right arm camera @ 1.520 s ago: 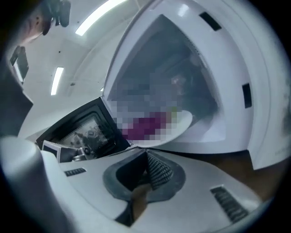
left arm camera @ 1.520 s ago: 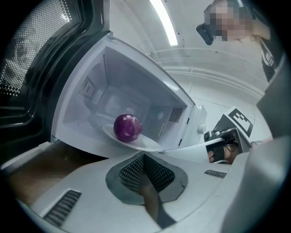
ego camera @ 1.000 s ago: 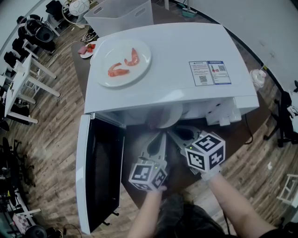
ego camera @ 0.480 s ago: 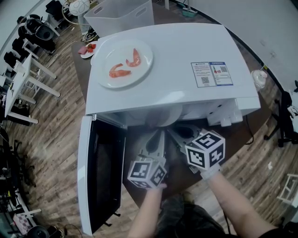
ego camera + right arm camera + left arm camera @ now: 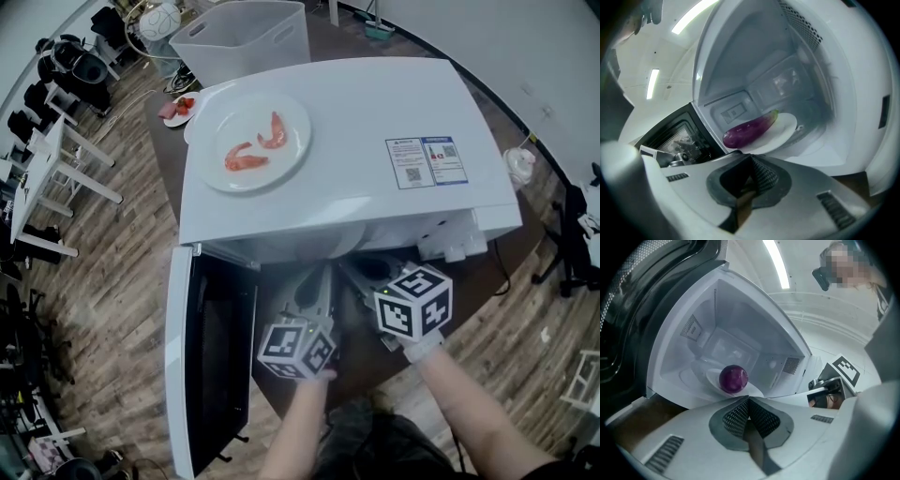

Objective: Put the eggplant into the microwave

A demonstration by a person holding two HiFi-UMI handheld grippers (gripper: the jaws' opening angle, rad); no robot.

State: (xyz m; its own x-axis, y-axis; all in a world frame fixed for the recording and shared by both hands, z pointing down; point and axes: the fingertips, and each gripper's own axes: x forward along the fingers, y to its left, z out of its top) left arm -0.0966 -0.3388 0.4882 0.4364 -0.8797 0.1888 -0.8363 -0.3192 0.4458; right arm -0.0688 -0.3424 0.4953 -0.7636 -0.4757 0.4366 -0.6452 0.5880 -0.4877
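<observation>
The purple eggplant (image 5: pixel 750 130) lies on a white plate (image 5: pixel 787 126) inside the open white microwave (image 5: pixel 375 103). From the left gripper view I see the eggplant (image 5: pixel 733 378) end-on, like a round ball. My left gripper (image 5: pixel 749 400) is shut and empty, just outside the oven's opening and pointing in. Beside it, my right gripper (image 5: pixel 751 159) is shut and empty too, also short of the plate. In the head view both grippers, left (image 5: pixel 317 281) and right (image 5: pixel 364 270), reach under the oven's front edge, where the plate's rim (image 5: pixel 328 246) shows.
The microwave door (image 5: pixel 211 366) hangs open to the left of my left gripper. A plate with shrimp (image 5: pixel 251 142) rests on the oven's top, near a label (image 5: pixel 427 148). Behind stand a plastic bin (image 5: pixel 244 37) and a small dish (image 5: pixel 176 106); white desks (image 5: pixel 56 159) stand at left.
The head view has shifted a little, so the microwave sits slightly lower right in the picture. Both grippers keep their places in front of the opening.
</observation>
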